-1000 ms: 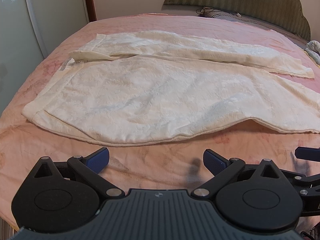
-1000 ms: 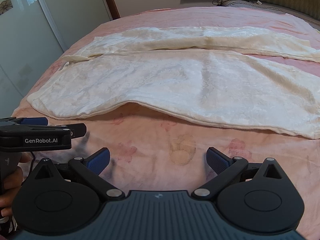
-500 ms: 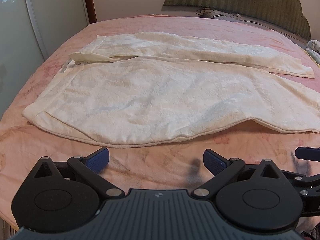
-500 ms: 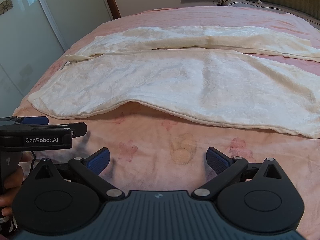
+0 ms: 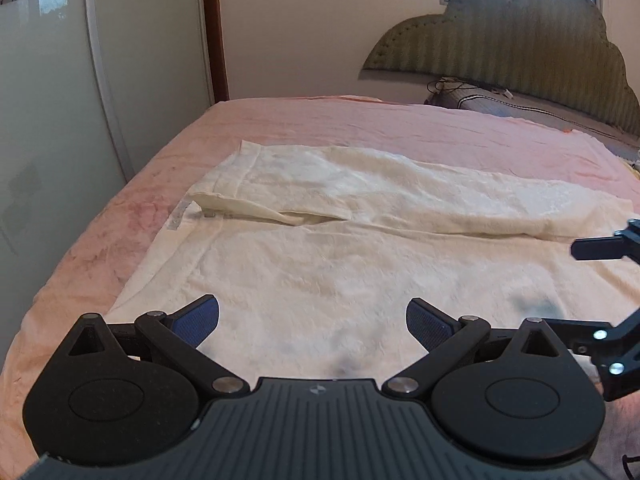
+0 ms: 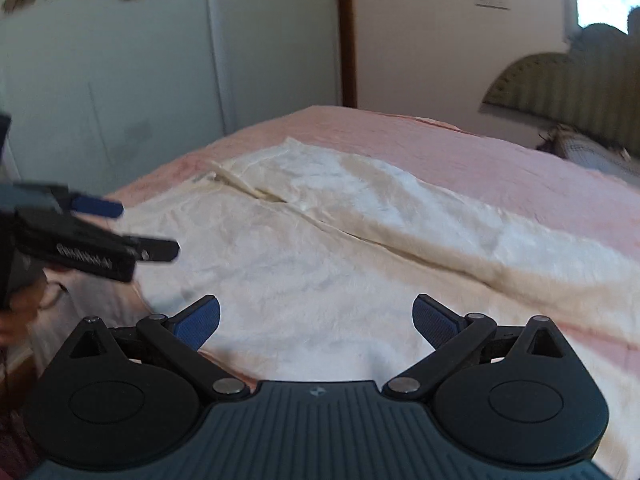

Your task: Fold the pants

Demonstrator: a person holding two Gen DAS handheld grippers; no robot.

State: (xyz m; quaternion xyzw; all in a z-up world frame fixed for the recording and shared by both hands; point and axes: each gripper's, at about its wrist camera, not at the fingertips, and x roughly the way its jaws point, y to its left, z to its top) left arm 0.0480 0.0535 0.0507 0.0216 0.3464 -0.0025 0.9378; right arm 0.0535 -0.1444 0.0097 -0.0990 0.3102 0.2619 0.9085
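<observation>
Whereas half a second ago both cameras looked down on the whole garment from behind a strip of bare blanket, they now sit lower and closer, with cloth filling the space right in front of each tool. The pants [image 5: 360, 264] are cream, with a soft napped, faintly patterned texture, and lie flat on the pink bed [image 5: 360, 120], waistband toward the left edge and both legs running to the right, the far leg narrow, the near one broad. The left gripper [image 5: 313, 316] hovers over the near leg with its blue-padded fingers [image 5: 198, 318] spread wide and holding nothing. The right gripper [image 6: 316, 318] is likewise spread wide and empty above the same leg's near hem. Only the left view shows the scalloped, ribbed green headboard [image 5: 520, 52] sharply, along with wall sockets and a loose folded flap at the waist. Only the right view, which is motion-blurred, shows the left tool from the side with a hand beneath it.
</observation>
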